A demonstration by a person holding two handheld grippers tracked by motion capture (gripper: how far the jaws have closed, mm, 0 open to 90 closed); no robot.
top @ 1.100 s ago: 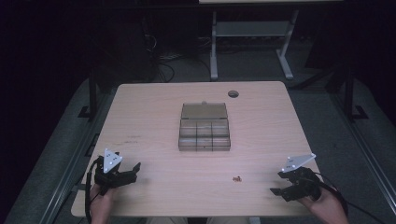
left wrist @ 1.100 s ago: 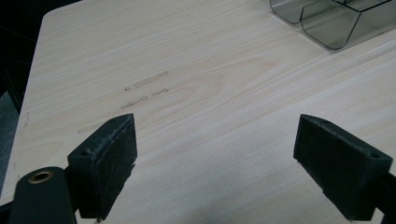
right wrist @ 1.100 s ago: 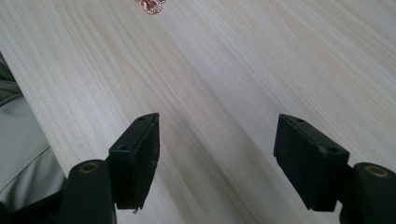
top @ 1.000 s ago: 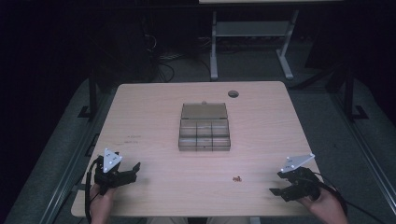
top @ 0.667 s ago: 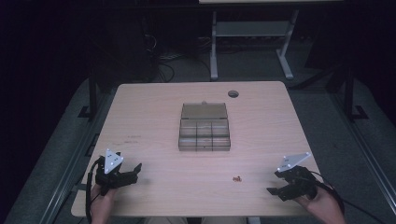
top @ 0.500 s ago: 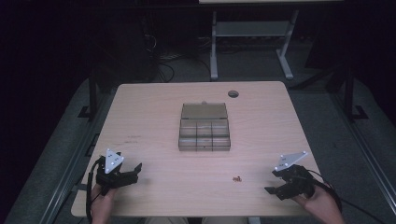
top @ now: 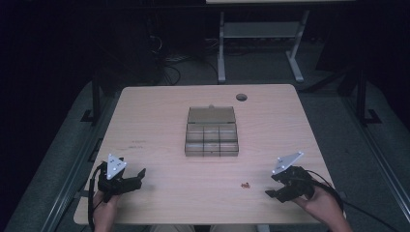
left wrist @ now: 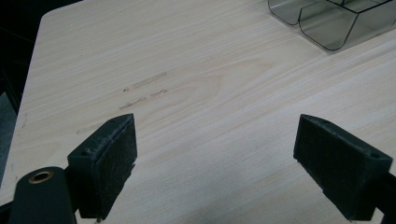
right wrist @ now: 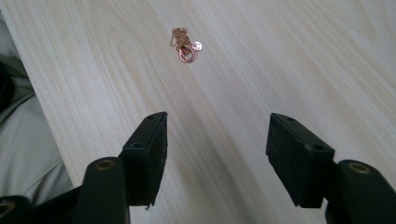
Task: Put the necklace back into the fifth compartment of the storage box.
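since the earlier frame the right gripper [top: 275,186] has crept toward the small pink-gold trinket [right wrist: 185,45], its jaws spread and empty. trinket lies ahead of those jaws, slightly left of their gap, near the table's [top: 159,116] front edge, long axis unclear. left gripper [top: 138,178], spread and empty, sits much farther off. no writing legible.

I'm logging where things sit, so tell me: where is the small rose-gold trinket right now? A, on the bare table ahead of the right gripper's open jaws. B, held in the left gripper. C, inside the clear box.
A: the trinket lies on the table, ahead of the right gripper, whose jaws stand apart and empty.
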